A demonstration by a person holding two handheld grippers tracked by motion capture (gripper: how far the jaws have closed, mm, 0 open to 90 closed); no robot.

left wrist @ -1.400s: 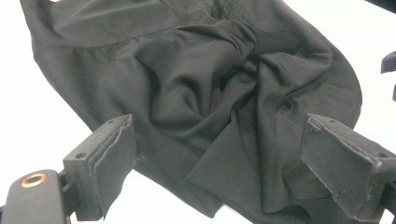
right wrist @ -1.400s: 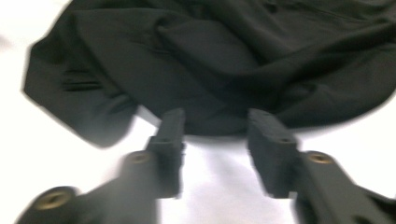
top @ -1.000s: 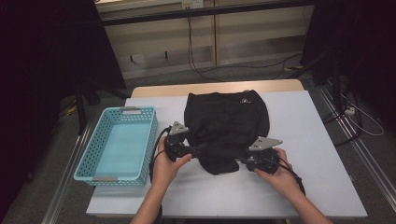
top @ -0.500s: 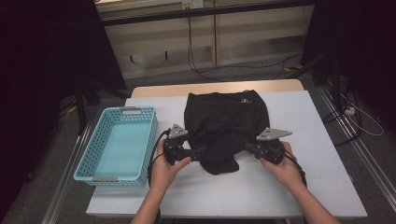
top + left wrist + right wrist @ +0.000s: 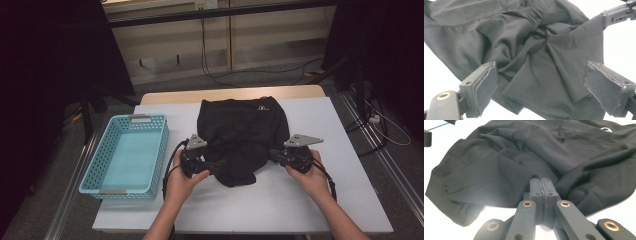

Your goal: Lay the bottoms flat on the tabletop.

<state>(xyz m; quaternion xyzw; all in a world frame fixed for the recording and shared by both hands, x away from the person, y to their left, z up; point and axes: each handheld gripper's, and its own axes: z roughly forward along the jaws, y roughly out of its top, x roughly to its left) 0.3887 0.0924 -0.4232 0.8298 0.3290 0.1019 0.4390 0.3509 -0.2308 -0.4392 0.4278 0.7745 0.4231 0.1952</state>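
A blue basket (image 5: 125, 155) stands empty to the outside of the left gripper (image 5: 212, 165), near it but not touching. That gripper rests at the near left edge of a black garment (image 5: 242, 135) spread over a white table (image 5: 340, 195). Its jaws stand wide apart; in the left gripper view the bunched cloth (image 5: 536, 62) lies between and beyond them, and neither pad presses on it. So this side has no grip yet.

The garment lies in the middle of the table, between the two grippers, its far part fairly flat and its near part gathered into a rumpled lump.

The right gripper (image 5: 276, 155) is at the garment's near right edge. Its jaws have just been closing and now meet pad to pad. In the right gripper view (image 5: 541, 186) the tips sit right at a fold of cloth, so it seems to pinch the fabric edge, though the seam hides how much.

By my judgement the work is early: one side gripped, the other not, the basket unfilled.
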